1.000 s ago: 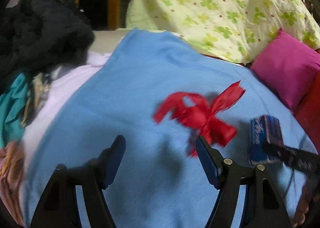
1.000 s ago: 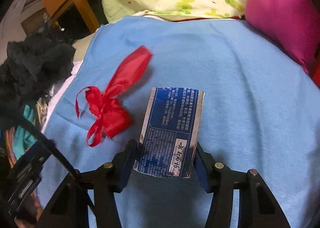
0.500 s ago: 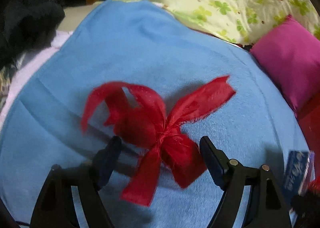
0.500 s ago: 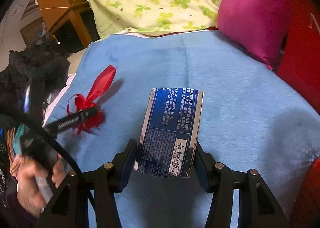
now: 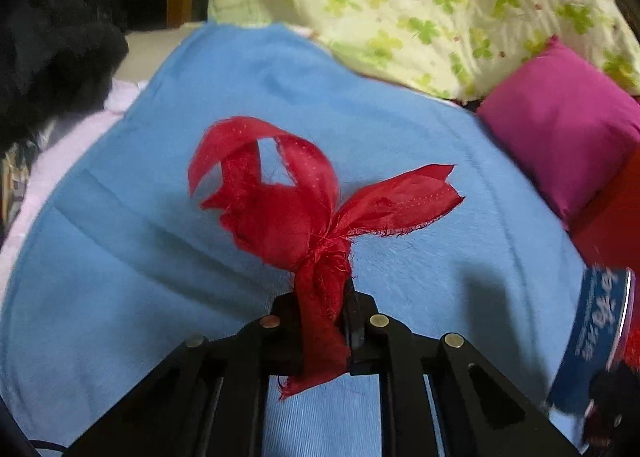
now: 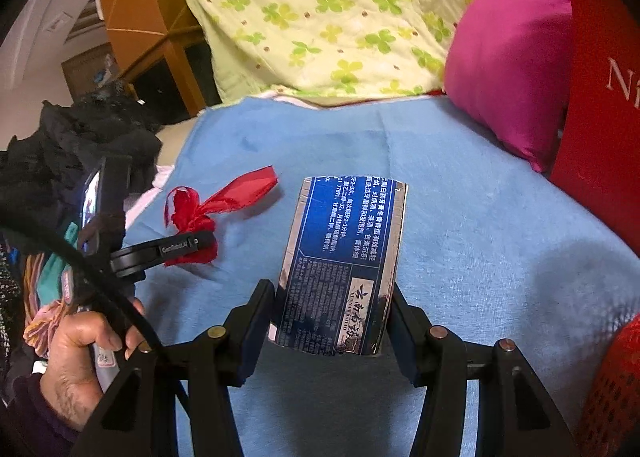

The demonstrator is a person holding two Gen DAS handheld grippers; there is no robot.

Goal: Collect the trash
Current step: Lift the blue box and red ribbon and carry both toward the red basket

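ribbon first: the red ribbon bow is now pinched at its knot and tail between the jaws of my left gripper, which have just been closing and stand clamped together on the fabric. a second ago those jaws were wide apart with the bow lying ahead of them on the blue blanket; half a second ago the bow sat between the open fingers, untouched. its loops and one frayed tail spread out beyond the fingertips over the blanket. from the right wrist view i see the same bow at the tip of the left gripper, with a hand around the handle below it.

my right gripper is clamped on the blue carton, a flattened box with white print, one finger on each long edge, just as in both earlier frames; the grip has not changed. the view behind it has shifted: a red box with white lettering now fills the right edge, beside the pink cushion. in the left view the carton shows blurred at the right edge. the floral quilt lies behind the blanket, dark clothes piled to the left.
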